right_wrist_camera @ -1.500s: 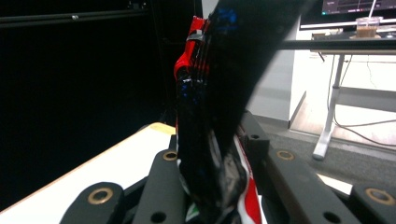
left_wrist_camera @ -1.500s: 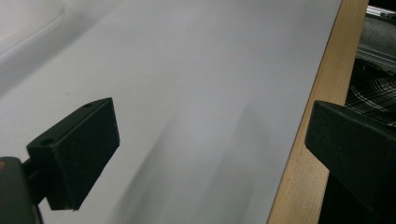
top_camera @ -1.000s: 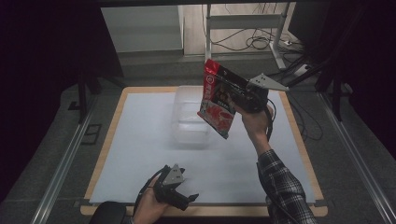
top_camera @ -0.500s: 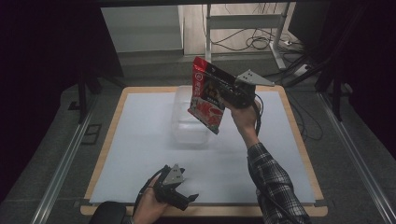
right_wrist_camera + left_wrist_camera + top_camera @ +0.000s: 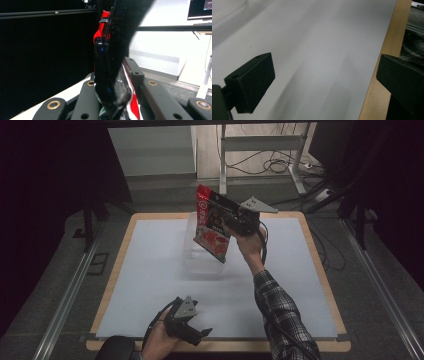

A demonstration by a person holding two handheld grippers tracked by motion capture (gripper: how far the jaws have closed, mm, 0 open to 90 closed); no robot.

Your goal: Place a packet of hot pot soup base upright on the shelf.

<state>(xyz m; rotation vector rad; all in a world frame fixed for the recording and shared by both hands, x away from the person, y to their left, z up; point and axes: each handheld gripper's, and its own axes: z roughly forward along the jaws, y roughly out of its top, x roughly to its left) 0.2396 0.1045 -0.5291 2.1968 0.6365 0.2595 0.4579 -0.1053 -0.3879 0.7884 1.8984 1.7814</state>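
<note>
R gripper (image 5: 225,220): held up off the table by the person's R hand, at abt 12 o'clock from the table centre; jaws clamped on the red pouch, grey 3-cornered plate on top, cable trailing down along the forearm.
Red pouch (image 5: 211,222): red foil snack-type bag w/ dark print, tilted, top edge up toward 11 o'clock, lower corner hanging over the clear container. In R gripper view the pouch (image 5: 110,62) stands edge-on betw the 2 black jaws, pinched, crumpled at the base.
Clear container (image 5: 196,262): see-through plastic tub on the white mat, just below/behind the pouch, abt 12 o'clock of mat centre; can't tell if the pouch touches it.
L gripper (image 5: 192,332): low at 6 o'clock, near table edge, in the L hand; jaws spread wide, nothing betw them.
L gripper view: white mat (image 5: 312,50) under the gap; wooden table rim (image 5: 384,50) at 3 o'clock; plaid sleeve (image 5: 412,50) past it.
Table: white mat (image 5: 150,270) w/ wood border (image 5: 114,270).
</note>
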